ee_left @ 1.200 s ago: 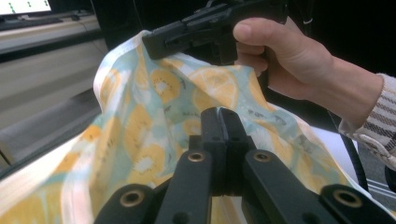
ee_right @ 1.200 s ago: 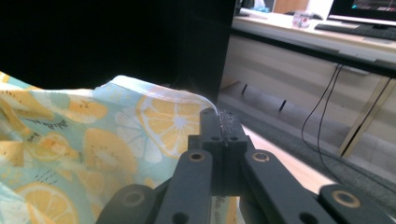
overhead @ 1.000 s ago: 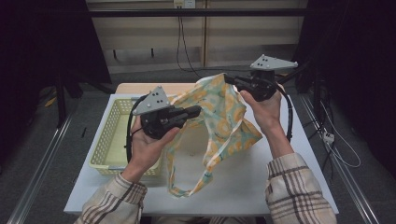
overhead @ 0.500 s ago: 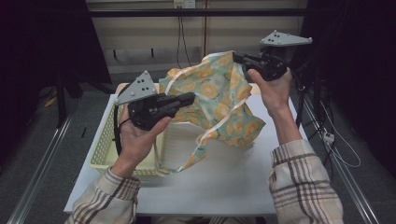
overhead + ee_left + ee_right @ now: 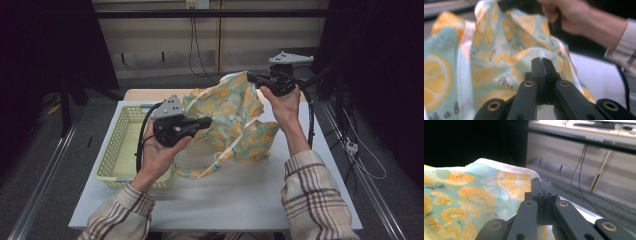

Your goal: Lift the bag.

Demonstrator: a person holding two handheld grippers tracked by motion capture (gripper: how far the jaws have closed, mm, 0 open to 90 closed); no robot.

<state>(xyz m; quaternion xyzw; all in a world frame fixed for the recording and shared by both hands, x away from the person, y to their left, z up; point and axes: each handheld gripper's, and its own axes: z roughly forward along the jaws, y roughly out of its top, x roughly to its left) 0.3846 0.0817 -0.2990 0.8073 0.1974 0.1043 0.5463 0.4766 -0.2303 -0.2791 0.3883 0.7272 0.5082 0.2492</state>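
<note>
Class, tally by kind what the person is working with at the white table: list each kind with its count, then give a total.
Tools: 2 (left tool, right tool)
Lemon-print cloth: 1
Yellow basket: 1
Total: 4

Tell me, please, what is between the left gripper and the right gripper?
The lemon-print cloth spans between the left gripper and the right gripper; each holds a part of it, as the high view shows.
</note>
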